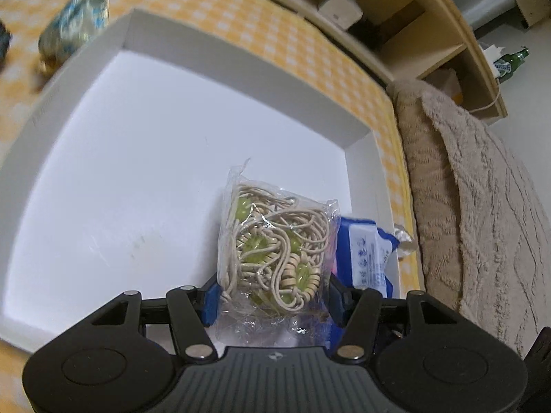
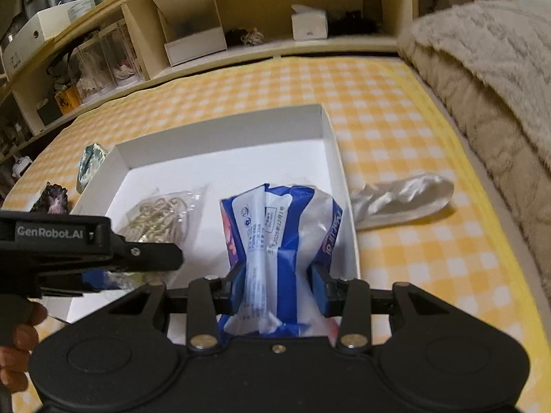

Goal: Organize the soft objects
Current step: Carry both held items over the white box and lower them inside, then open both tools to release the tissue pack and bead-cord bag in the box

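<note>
A white shallow box [image 1: 144, 158] lies on the yellow checked cloth; it also shows in the right wrist view [image 2: 220, 137]. My left gripper [image 1: 273, 296] is shut on a clear bag of beige cord with green beads [image 1: 275, 241], held over the box's near right corner. The bag also shows in the right wrist view [image 2: 158, 220]. My right gripper [image 2: 279, 282] is shut on a blue and white plastic packet [image 2: 275, 227], held over the box's right side. The packet shows beside the bag in the left wrist view [image 1: 365, 251].
A silver foil pouch [image 2: 403, 199] lies on the cloth right of the box. A blue-green packet [image 2: 91, 161] and a dark purple item [image 2: 51, 199] lie left of it. A beige blanket [image 2: 482, 79] is at the right. Wooden shelves [image 2: 241, 17] stand behind.
</note>
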`<action>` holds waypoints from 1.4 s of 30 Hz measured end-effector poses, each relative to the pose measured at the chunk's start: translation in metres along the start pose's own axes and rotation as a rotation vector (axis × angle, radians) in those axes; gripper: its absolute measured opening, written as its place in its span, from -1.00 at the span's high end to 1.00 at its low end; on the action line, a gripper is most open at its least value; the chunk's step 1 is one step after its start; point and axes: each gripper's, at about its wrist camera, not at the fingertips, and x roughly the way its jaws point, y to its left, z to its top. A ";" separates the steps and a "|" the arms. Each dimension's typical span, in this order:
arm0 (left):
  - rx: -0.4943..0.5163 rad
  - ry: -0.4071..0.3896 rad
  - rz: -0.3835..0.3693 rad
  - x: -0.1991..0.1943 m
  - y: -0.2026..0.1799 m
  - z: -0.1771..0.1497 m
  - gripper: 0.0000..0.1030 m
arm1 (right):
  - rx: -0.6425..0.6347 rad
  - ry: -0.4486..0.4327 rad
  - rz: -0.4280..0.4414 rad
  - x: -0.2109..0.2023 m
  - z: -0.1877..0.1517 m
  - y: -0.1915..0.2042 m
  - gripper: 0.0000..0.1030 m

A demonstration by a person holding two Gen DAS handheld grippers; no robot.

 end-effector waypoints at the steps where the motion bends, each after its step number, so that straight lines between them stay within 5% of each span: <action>1: -0.007 0.012 -0.003 0.003 0.000 -0.002 -0.14 | 0.008 0.004 0.002 0.000 -0.002 -0.001 0.20; 6: -0.030 0.052 -0.007 0.010 -0.001 -0.011 -0.22 | 0.036 0.017 0.017 -0.009 -0.009 -0.002 0.20; 8: -0.019 0.052 0.004 0.011 -0.003 -0.012 -0.62 | 0.042 0.016 0.021 -0.011 -0.010 -0.003 0.20; 13: -0.007 0.082 -0.014 0.013 -0.005 -0.012 -0.65 | 0.082 0.006 0.024 -0.012 -0.006 -0.007 0.07; 22: 0.085 0.012 0.005 -0.009 -0.007 0.001 -0.33 | 0.072 -0.038 0.002 -0.035 0.003 -0.008 -0.15; 26: 0.153 -0.021 0.061 -0.001 -0.013 0.011 -0.19 | 0.035 -0.027 0.012 -0.041 0.005 -0.003 0.07; 34: 0.391 0.054 0.108 0.022 -0.025 -0.001 -0.07 | -0.082 0.063 -0.039 -0.020 -0.007 0.013 0.24; 42: 0.428 0.084 0.083 0.018 -0.023 -0.009 -0.05 | -0.040 0.064 -0.026 -0.015 -0.009 0.009 0.27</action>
